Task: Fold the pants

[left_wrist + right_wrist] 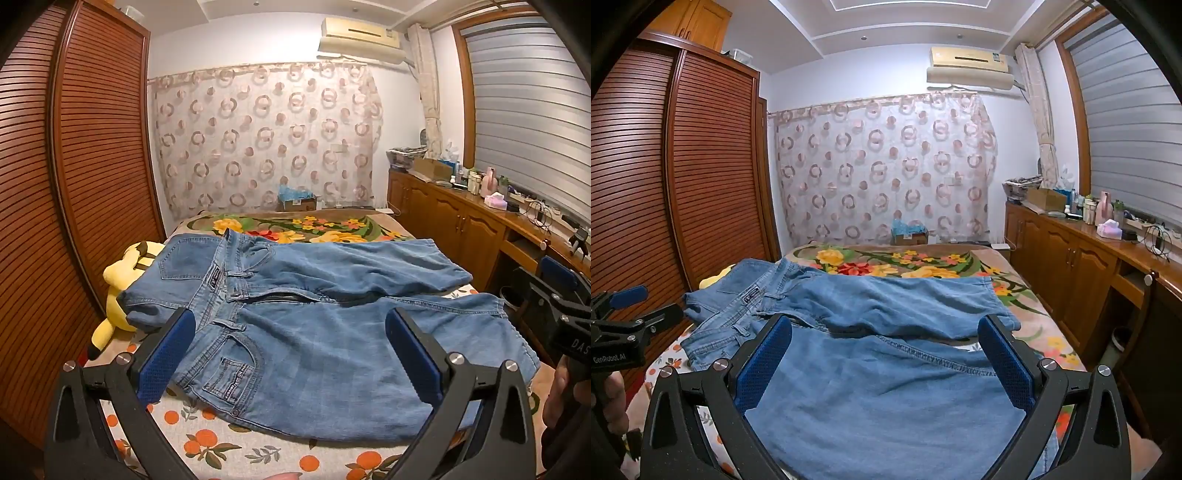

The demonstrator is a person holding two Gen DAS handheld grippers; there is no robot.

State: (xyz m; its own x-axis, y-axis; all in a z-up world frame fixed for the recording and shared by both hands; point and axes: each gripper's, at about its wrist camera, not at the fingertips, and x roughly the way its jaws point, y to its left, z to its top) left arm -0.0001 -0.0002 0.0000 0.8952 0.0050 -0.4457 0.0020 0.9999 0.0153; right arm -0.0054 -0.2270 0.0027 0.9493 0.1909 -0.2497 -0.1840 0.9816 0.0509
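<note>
While the blue jeans (314,332) are lying spread across the bed (221,435), waistband toward the wardrobe (92,166), the left gripper (291,354) is being held over the hip pocket with its jaws spread wide, nothing pinched. Over the nearer leg, the right gripper (884,362) is likewise being held fully spread and empty.

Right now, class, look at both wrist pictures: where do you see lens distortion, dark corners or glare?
Left wrist view: fisheye bends the wardrobe into a curve; corners go black; jeans sharp, evenly lit. Right wrist view: same bowing on the wardrobe and window blind; black corners; no strong glare, soft shadows under the open right gripper.
</note>
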